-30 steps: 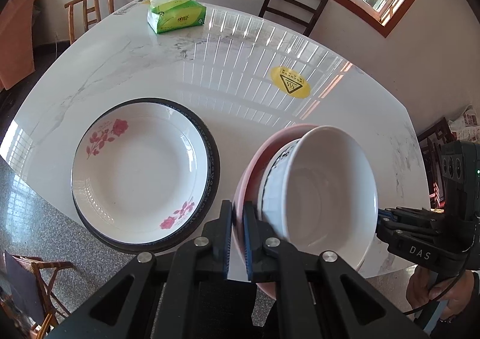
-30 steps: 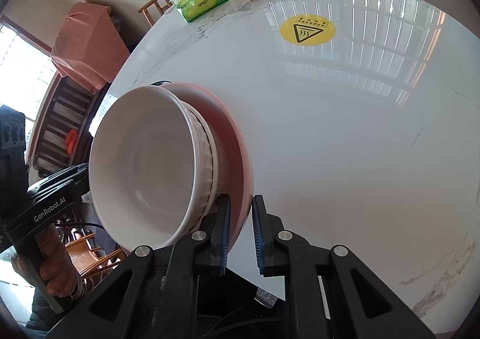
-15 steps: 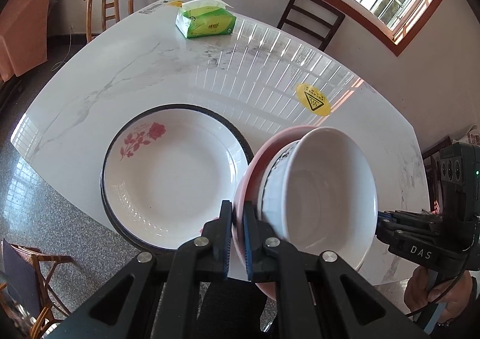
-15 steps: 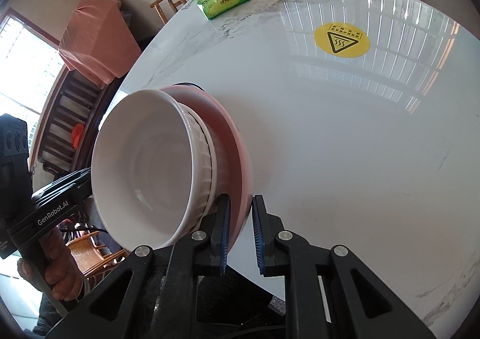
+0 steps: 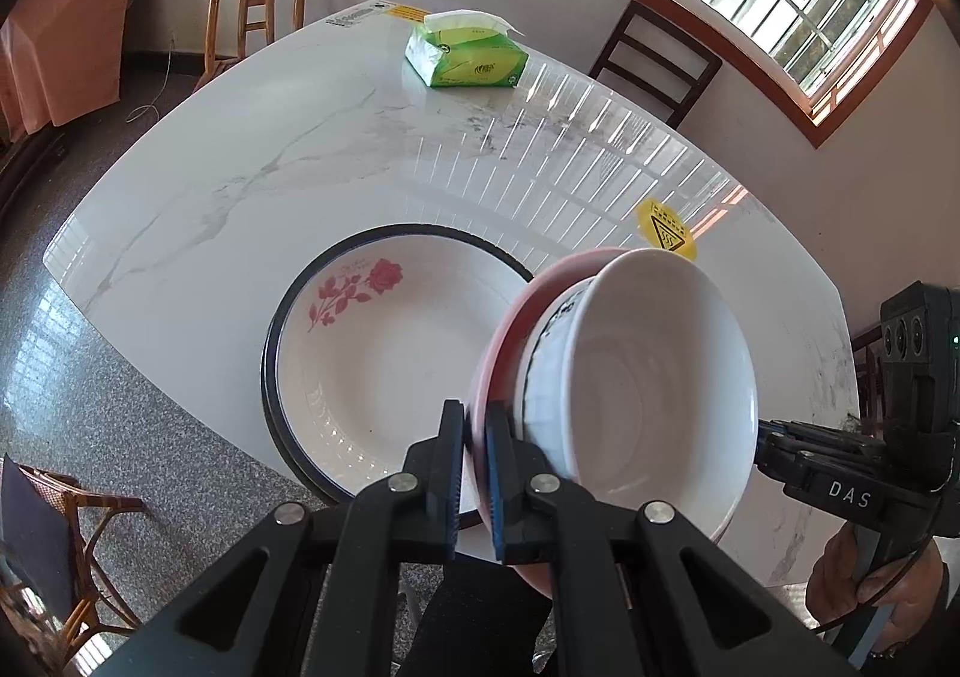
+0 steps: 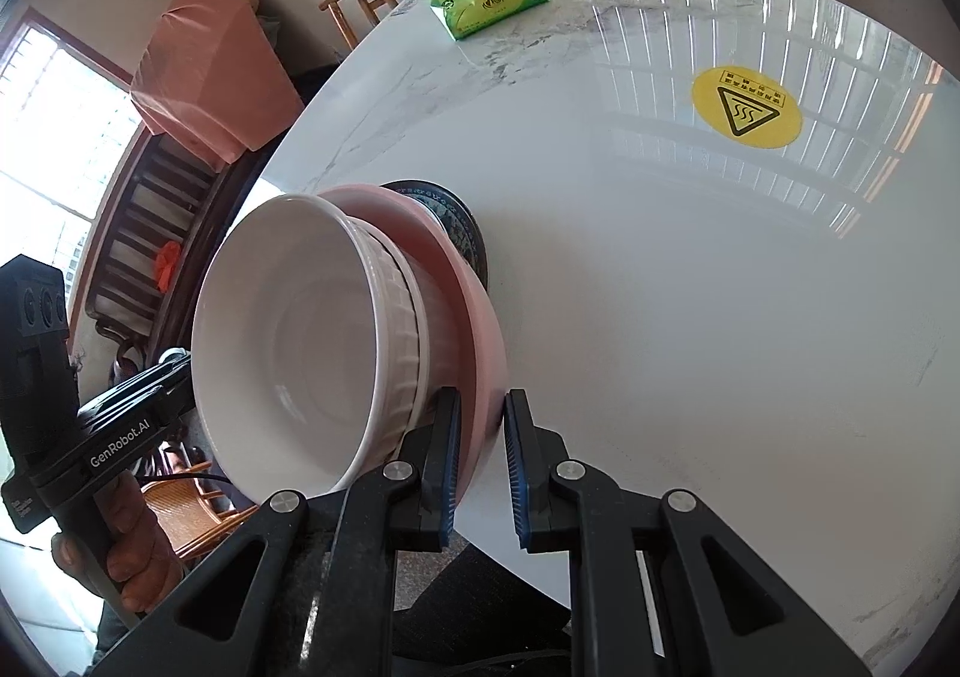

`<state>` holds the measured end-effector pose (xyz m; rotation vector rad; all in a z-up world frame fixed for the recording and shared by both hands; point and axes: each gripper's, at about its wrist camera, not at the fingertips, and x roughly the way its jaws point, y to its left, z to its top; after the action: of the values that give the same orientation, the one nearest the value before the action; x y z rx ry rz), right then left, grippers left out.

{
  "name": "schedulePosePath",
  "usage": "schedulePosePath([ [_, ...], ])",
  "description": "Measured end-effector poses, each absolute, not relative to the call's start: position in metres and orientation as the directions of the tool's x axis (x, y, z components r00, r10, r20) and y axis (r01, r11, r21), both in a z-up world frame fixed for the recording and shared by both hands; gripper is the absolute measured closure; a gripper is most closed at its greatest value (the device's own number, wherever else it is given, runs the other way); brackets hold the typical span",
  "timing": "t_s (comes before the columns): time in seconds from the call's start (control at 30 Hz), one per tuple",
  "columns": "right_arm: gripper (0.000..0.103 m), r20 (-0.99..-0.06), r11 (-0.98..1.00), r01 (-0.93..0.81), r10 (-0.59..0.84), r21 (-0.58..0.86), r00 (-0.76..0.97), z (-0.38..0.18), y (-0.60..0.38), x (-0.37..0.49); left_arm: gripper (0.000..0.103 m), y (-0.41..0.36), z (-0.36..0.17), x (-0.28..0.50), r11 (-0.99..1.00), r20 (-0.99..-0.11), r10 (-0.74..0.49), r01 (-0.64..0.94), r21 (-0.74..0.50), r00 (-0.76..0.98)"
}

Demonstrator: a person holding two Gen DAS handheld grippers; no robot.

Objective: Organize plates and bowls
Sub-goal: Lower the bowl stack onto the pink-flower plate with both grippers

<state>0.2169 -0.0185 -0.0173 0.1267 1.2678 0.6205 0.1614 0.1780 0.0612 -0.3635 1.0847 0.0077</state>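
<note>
A pink plate [image 5: 510,329] hangs tilted above the table, carrying a ribbed white bowl [image 5: 546,353] with a smooth white bowl [image 5: 648,377] nested in it. My left gripper [image 5: 474,425] is shut on the plate's near rim. My right gripper [image 6: 483,413] is shut on the opposite rim of the pink plate [image 6: 468,305], beside the white bowl [image 6: 300,341]. A rose-patterned plate [image 5: 384,365] with a dark rim lies on the table below and to the left. The stack covers its right edge. Its dark patterned rim [image 6: 456,221] peeks out behind the stack.
A green tissue pack [image 5: 465,56] lies at the far side of the white marble table [image 5: 270,185], and a yellow warning sticker [image 6: 747,107] sits on the table's right part. Wooden chairs [image 5: 252,11] stand around the table. A hand [image 6: 132,545] holds the left gripper's handle.
Both grippers have carried the stack sideways toward the rose plate. That plate now sits nearer the stack, which overlaps its right edge. Both grips are unchanged.
</note>
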Motion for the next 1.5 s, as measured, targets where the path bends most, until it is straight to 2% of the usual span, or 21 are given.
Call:
schedulePosePath([
  [1.13, 0.087, -0.835, 0.801, -0.388, 0.535, 0.456, 0.124, -0.021, 0.029, 0.233, 0.098, 0.242, 0.044, 0.172, 0.903, -0.867, -0.150, -0.291, -0.316, 0.475],
  [1.5, 0.087, -0.821, 0.790, -0.377, 0.558, 0.483, 0.118, -0.029, 0.035, 0.234, 0.098, 0.246, 0.032, 0.173, 0.921, -0.856, -0.099, -0.279, -0.272, 0.507],
])
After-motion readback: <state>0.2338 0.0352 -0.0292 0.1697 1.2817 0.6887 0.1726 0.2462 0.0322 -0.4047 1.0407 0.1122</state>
